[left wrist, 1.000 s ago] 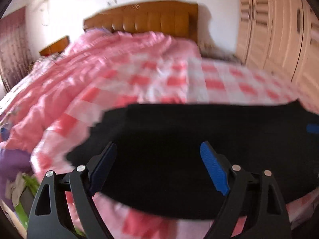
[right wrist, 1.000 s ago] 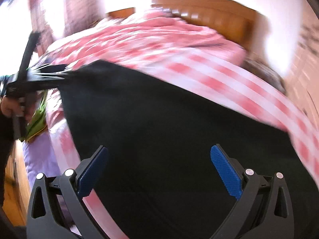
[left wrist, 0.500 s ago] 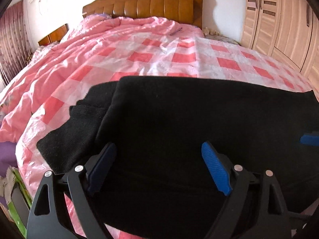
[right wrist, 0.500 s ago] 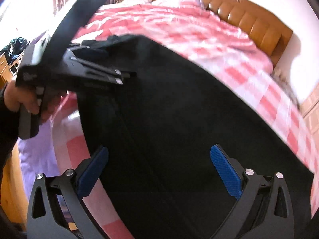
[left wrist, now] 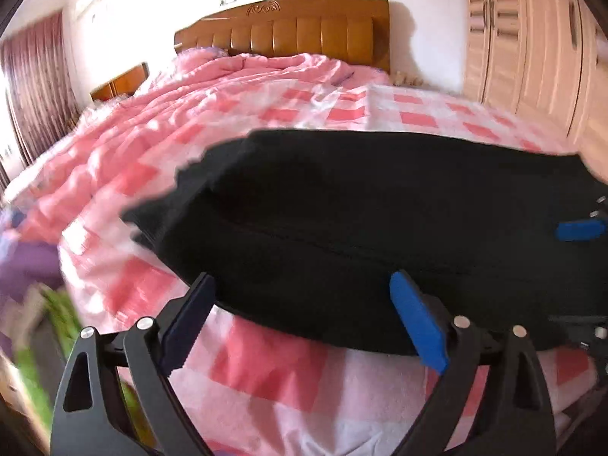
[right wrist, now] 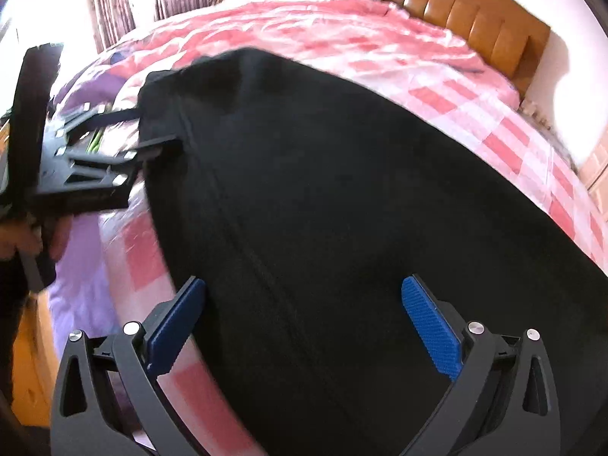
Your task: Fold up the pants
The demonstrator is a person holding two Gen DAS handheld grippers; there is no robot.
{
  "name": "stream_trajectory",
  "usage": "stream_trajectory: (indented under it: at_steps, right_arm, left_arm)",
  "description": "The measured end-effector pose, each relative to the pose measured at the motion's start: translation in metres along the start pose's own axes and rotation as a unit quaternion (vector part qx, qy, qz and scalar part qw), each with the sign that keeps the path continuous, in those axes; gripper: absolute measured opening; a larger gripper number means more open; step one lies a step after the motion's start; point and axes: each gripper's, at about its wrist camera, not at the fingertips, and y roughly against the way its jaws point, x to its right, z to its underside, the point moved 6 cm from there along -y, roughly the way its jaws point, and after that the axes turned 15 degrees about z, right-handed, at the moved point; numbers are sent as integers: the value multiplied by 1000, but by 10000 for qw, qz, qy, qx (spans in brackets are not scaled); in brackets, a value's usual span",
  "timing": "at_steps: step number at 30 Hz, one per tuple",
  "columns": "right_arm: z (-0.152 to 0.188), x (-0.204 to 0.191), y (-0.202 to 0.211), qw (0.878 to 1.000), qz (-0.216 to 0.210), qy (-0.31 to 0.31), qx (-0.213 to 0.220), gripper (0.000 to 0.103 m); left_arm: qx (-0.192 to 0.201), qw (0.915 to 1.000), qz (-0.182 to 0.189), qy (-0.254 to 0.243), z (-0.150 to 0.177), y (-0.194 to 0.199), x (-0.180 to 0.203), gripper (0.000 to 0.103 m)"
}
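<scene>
I am looking over the black pants (left wrist: 380, 220), which are lying flat across the near part of the bed (left wrist: 288, 114), on its pink checked cover. They are showing as one long dark band running left to right, with a seam line along their length, so I am judging that the legs are already laid one over the other lengthwise. At the left end a second layer of dark cloth is peeking out from under the top one, so the edges there are not lining up neatly.

My left claw (left wrist: 300, 326) is hanging with its jaws spread wide and nothing between them, at the near edge of the pants towards their left end. My right claw (right wrist: 304, 326) is likewise standing wide open and empty, hovering over the cloth further right. In the right wrist view I am seeing my left claw (right wrist: 152, 129) with its fingertips right at the end of the pants; whether they are touching the cloth I cannot tell through the blur.

What I am reckoning is left: the crosswise folds. The pants are lying at full length, so one end is waiting to be brought over to the other, perhaps twice, and the ragged left end is wanting squaring first.
</scene>
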Motion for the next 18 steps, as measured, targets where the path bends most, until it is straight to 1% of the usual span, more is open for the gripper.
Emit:
stream_trajectory:
  at_steps: [1,2,3,5,7,8,9,11,13,14,15,16,17,18]
  right_arm:
    - [-1,3,8,9999,-163,8,23,99]
    - [-3,12,18,9995,-264,-50,158,99]
    - [-6,29,26,9990,-215,-199,326,99]
    - [-10,66,27,9981,166,-442,400,99]
    - [-10,116,12,9947,618,-784,238,99]
    - [-8,138,4,9922,797,-953,129,99]
    - [-3,166,-5,9882,959,-1194,-35,99]
    - [10,202,-12,9820,1109,-1503,-263,99]
    - [22,221,-16,9819,1052,-1544,-303,99]
    - [28,228,-24,9819,1073,-1516,-378,99]
    - [37,236,-37,9814,1125,-1463,-530,99]
    - [35,240,-38,9832,1080,-1458,-219,99]
    - [35,247,-39,9820,1158,-1486,-108,99]
    - [35,253,-41,9803,1037,-1677,-76,99]
  left_arm:
    - [72,9999,26,-89,-7,6,6,92]
    - [190,9995,217,-140,-16,13,14,93]
    - [272,9984,462,-178,-29,17,22,93]
    - [272,9974,603,-292,-50,11,31,99]
    - [41,9973,631,-374,-69,-15,31,100]
    - [-83,9975,578,-400,-76,-29,28,100]
    - [-252,9978,413,-444,-82,-49,22,100]
    - [-484,9975,257,-442,-88,-72,12,100]
    - [-866,9952,94,-453,-85,-96,0,100]
    - [-1020,9938,81,-440,-79,-105,-4,102]
    - [-811,9961,277,-217,-80,-105,-10,102]
    - [-793,9960,417,-45,-76,-106,-15,102]
    - [-752,9959,502,60,-74,-105,-18,102]
    - [-700,9962,519,62,-73,-104,-18,102]
